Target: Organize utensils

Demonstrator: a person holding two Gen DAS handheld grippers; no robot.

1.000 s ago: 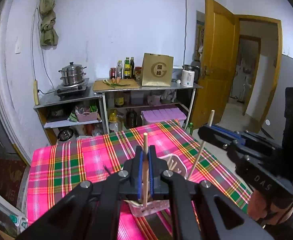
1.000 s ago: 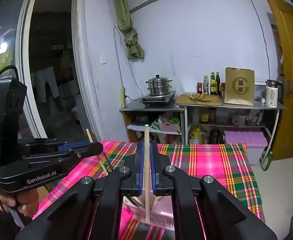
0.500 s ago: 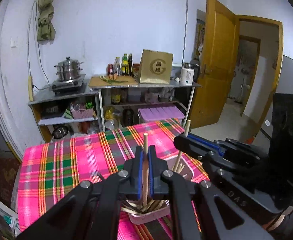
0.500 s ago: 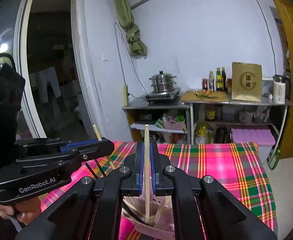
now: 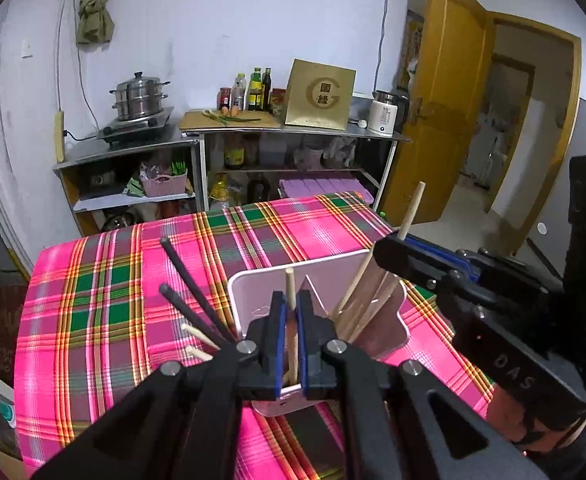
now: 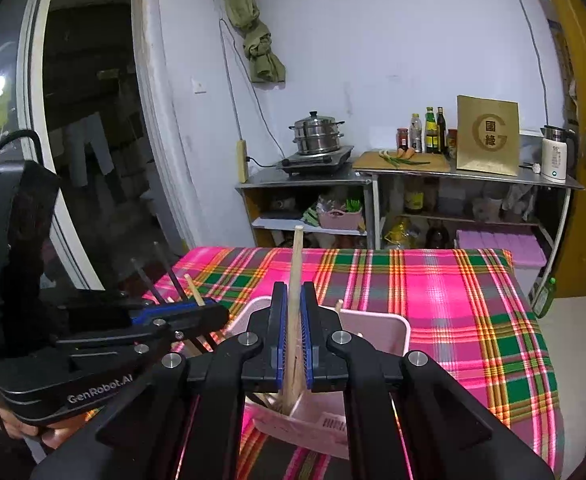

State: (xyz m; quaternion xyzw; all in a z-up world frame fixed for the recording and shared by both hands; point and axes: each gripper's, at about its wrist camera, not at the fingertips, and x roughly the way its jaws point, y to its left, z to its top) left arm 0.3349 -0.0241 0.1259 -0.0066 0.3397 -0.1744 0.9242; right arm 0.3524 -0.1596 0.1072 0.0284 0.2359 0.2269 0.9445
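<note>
Chopsticks first: one pale wooden stick (image 5: 291, 289) clamped upright in the left gripper (image 5: 291, 308), a second wooden stick (image 6: 296, 256) pinched the same way in the right gripper (image 6: 293, 300). Both sets of blue pads pressed tight on the wood, no gap to either side.

Carried down and forward over the last second: previously held above the pink holder (image 5: 249, 280), now sunk so that the lower ends reach inside it. Left stick lowered into a compartment on the near side of the divider, right stick tipped in among other wooden sticks on the far side; whether either end touches the bottom, impossible to tell. Probably just short of release, so two more utensils close to sorted.

Around the holder: two black chopsticks (image 5: 189, 268) leaning out over its left edge, a few pale tips beside them. Underneath, pink and green plaid tablecloth (image 5: 105, 300).

Legible writing: "GenRobot.AI" (image 6: 99, 386) in white along the left gripper's body; letters like "DAS" (image 5: 509, 370) on the right gripper's body. On the shelf at the back, gold bag (image 6: 487, 136) printed with a large G around two Chinese characters. Barcode sticker (image 6: 335, 424) on the holder's wall, too small to read.
</note>
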